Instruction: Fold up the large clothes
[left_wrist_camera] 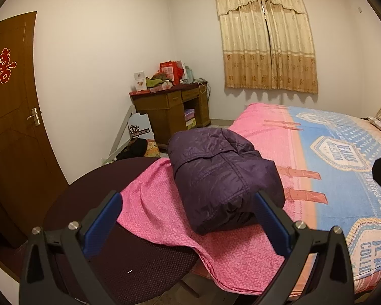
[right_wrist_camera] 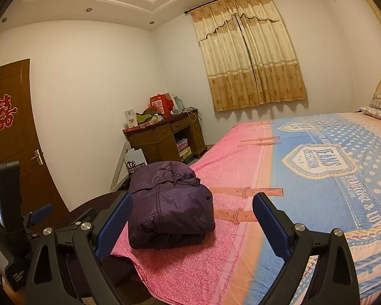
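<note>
Purple padded jacket point(left_wrist_camera: 221, 178) lies folded into a compact bundle at the bed's point(left_wrist_camera: 343, 178) pink foot corner, evidently finished, hence left gripper point(left_wrist_camera: 188, 218) and right gripper point(right_wrist_camera: 193, 218) stand apart, clear, holding nothing.

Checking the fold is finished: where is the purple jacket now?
The purple jacket lies folded on the bed's pink corner, ahead of both open tongs, near the dark chair.
</note>
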The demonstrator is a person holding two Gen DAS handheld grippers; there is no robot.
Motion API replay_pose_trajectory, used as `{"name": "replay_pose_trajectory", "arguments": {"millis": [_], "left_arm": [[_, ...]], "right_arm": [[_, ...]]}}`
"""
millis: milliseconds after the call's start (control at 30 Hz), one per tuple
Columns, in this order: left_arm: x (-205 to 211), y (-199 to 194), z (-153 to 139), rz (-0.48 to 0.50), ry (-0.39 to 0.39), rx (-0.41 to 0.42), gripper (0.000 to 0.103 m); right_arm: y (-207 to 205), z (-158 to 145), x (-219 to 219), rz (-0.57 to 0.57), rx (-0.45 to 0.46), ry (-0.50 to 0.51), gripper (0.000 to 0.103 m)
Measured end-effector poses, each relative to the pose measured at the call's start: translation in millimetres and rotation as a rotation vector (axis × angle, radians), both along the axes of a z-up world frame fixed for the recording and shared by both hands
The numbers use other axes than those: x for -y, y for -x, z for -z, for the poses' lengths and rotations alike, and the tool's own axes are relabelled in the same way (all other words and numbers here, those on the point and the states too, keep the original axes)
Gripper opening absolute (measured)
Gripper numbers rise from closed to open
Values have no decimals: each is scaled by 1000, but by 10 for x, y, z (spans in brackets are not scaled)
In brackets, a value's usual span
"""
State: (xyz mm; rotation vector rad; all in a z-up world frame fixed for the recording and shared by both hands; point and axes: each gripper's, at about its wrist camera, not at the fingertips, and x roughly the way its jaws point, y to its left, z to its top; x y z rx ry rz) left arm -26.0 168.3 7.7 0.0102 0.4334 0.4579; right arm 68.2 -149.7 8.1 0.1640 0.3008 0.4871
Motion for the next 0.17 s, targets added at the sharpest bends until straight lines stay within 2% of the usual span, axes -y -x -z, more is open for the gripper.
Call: {"name": "replay_pose_trajectory", "arguments": {"millis": [167], "left_arm": [[-17, 1, -1, -6, 3, 0, 103]], "right_arm": [[-22, 7, 7, 1, -8, -4, 96]]}}
